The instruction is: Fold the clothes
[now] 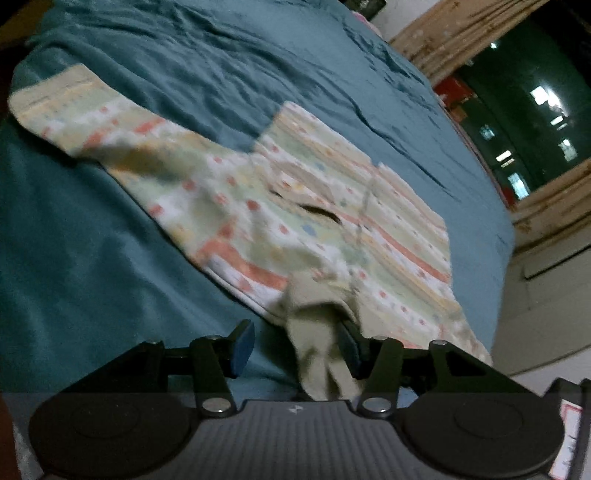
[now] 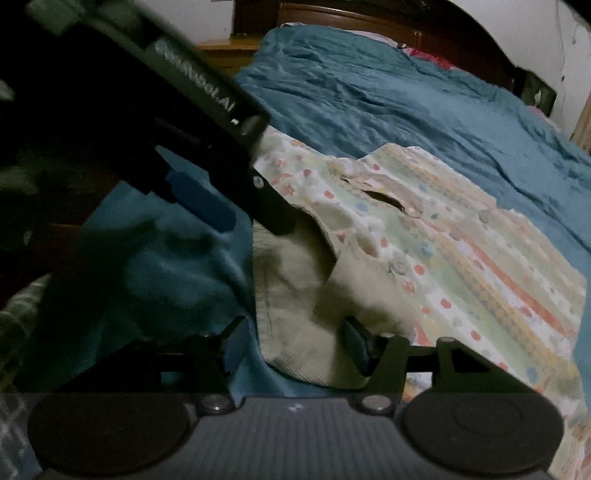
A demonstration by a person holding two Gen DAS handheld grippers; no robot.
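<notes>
A pastel striped shirt (image 1: 325,206) with small printed figures lies spread on the teal bedcover (image 1: 184,55), one sleeve stretched out to the far left. Its near hem is turned up and shows the plain beige inside (image 1: 321,354). My left gripper (image 1: 295,349) stands open around this fold. The cloth rests against the right pad (image 1: 349,350), and a gap separates it from the left pad (image 1: 242,347). In the right wrist view my right gripper (image 2: 295,332) is open too, with the beige flap (image 2: 295,295) lying loose between its fingers. The left gripper (image 2: 253,225) reaches in from the upper left.
The bedcover (image 2: 369,92) is wrinkled and runs back to a dark wooden headboard (image 2: 369,22). Past the bed's right edge are pale floor (image 1: 535,314) and a wooden-framed dark window (image 1: 524,122). Checked fabric (image 2: 14,317) shows at the left edge of the right wrist view.
</notes>
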